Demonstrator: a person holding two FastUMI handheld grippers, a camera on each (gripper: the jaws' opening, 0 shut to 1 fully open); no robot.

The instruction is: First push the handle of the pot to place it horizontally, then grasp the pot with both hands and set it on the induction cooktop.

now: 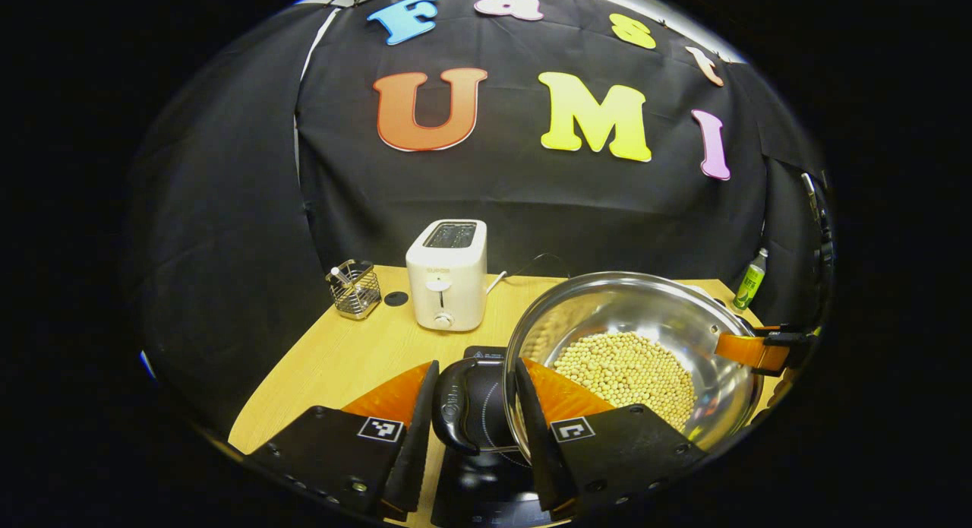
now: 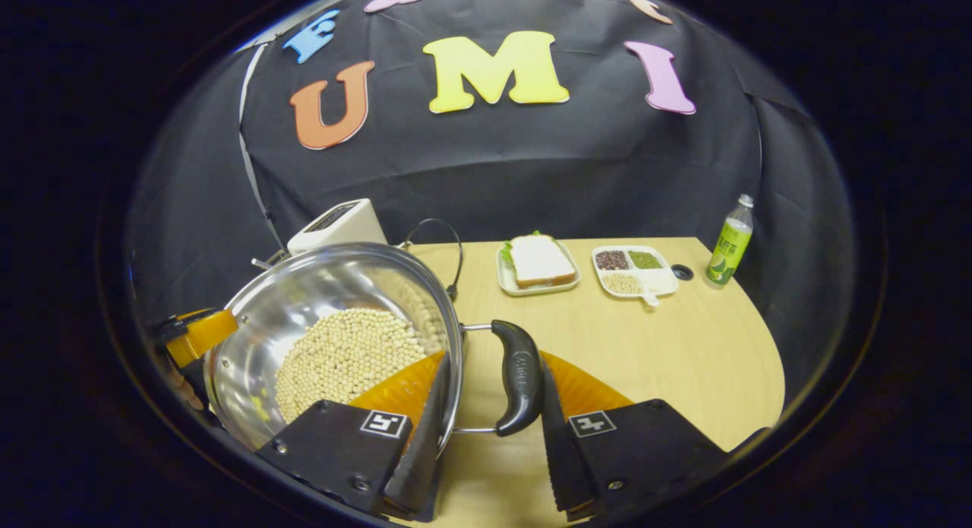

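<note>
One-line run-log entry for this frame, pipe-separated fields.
stage: two-handed grasp | left gripper: straddles left handle | right gripper: straddles right handle | pot: holds beans, over cooktop | closure: cannot tell

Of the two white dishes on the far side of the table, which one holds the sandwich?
The plain square plate, the one nearer the pot. The other is a divided tray with grains in separate compartments, nearer the green bottle.

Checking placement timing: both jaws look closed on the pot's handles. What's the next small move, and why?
Probably lower the pot straight down, kept level. The left gripper and right gripper each bracket a handle and the rim, the cooktop lies under the left handle, and loose soybeans could spill if tilted.
</note>
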